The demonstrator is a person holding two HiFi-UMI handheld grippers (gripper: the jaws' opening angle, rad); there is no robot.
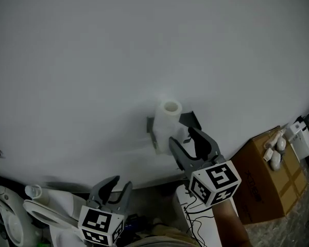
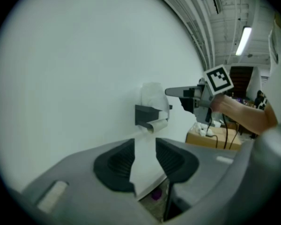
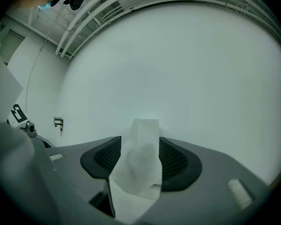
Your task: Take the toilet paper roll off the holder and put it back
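My right gripper (image 1: 181, 136) had its jaws wide apart, the toilet paper roll (image 3: 141, 158) standing between them unclamped. My left gripper (image 2: 144, 143) was half open and empty, with the roll on its holder (image 2: 145, 112) well ahead.
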